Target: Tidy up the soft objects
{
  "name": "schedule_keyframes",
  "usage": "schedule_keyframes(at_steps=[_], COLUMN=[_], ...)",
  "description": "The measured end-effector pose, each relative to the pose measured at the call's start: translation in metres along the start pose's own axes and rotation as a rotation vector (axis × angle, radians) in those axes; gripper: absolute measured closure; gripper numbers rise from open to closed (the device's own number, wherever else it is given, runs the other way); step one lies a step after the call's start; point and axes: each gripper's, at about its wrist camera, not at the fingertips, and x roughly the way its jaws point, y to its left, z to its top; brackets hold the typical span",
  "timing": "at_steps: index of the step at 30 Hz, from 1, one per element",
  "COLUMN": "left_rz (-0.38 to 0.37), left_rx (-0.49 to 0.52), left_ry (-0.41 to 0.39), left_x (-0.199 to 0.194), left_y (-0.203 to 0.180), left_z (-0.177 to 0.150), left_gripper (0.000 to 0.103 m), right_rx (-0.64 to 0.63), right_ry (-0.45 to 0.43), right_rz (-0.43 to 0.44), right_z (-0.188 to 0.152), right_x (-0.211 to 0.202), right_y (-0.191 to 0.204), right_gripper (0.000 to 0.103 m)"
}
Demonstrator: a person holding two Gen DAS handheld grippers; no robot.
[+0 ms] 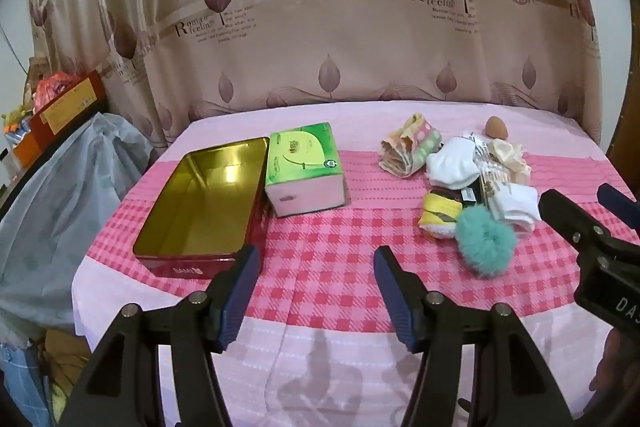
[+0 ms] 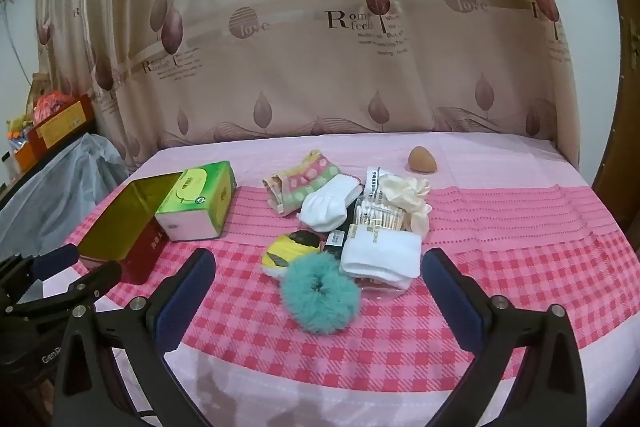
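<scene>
Both the left claw and right claw hover spread wide, gripping nothing.

Arrangement of items on the counter, before the curtain.

An open tin box lies at the left, a tissue pack touching its right side. Well apart to the right sits a pile: a folded cloth at the rear left, a sock just right of it, a bundled sock pair nearer, a fabric scrunchie behind that pair. A fluffy scrunchie lies nearest, a small slipper behind it to the left. An egg-shaped sponge stands behind the pile, apart.
</scene>
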Motion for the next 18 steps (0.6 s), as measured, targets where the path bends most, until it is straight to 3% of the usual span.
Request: schedule_keyframes(at_steps=[18], left_rz=[0.034], left_rx=[-0.029], left_ry=[0.03], left_x=[0.0035], left_y=[0.0041], left_z=[-0.003], left_gripper=[0.042], right_rx=[0.0], right_ry=[0.002], right_rz=[-0.001], right_z=[0.0008], right_x=[-0.0006], right_y=[-0.0012], right_gripper=[0.0])
